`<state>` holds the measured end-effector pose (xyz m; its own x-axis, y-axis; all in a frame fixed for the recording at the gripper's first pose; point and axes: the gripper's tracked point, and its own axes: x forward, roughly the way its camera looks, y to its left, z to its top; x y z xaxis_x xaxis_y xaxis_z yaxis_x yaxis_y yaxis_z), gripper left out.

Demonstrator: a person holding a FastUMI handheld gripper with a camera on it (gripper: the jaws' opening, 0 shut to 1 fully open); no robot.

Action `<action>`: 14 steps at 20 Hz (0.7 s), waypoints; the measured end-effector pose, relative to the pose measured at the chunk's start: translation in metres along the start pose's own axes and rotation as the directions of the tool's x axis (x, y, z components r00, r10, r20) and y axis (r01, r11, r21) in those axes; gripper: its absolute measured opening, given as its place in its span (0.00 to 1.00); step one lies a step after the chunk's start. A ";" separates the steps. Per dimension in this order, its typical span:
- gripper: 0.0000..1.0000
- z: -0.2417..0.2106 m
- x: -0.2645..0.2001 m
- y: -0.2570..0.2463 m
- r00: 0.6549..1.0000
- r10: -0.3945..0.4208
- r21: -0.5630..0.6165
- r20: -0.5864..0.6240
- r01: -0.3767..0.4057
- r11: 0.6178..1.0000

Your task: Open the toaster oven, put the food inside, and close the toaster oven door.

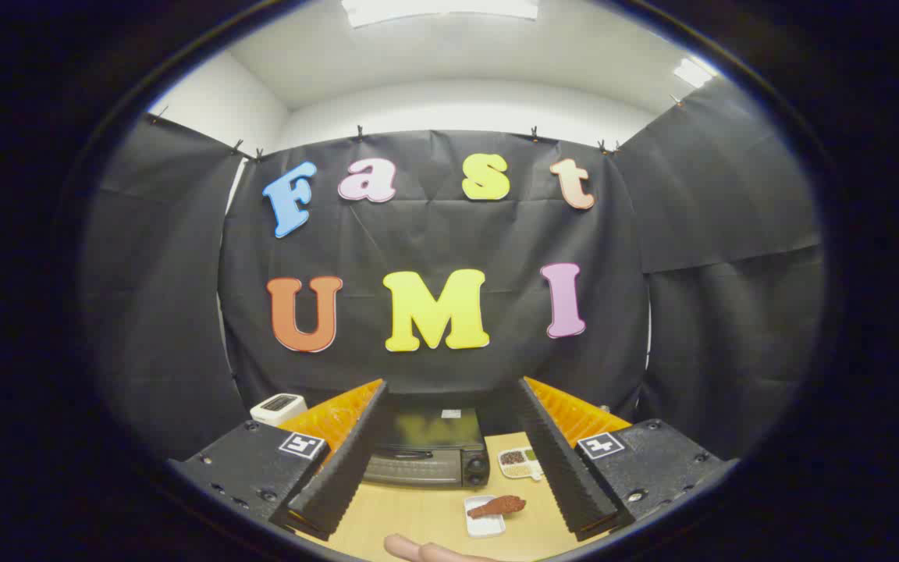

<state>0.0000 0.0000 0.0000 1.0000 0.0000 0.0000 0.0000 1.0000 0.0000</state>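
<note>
On a wooden table (418, 511), the gripper (449, 468) is hovering with fingers spread wide and empty, the closed toaster oven (428, 449) lying straight ahead between them, the food (498, 506) nearer, toward the right finger.

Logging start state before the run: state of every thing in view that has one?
toaster oven: door shut
gripper: open, holding nothing, oven ahead between its fingers
food: on small white tray, table
divided dish: filled, beside oven
white appliance: unclear
</note>
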 end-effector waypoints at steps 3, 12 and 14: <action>1.00 0.005 -0.006 0.003 1.000 -0.002 0.016 0.021 0.001 1.000; 1.00 0.021 -0.005 0.018 0.998 0.003 0.034 0.070 -0.005 0.999; 1.00 0.014 0.004 0.022 0.998 0.006 0.047 0.060 -0.008 0.999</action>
<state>0.0041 0.0218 0.0142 0.9982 0.0057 0.0598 -0.0085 0.9989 0.0466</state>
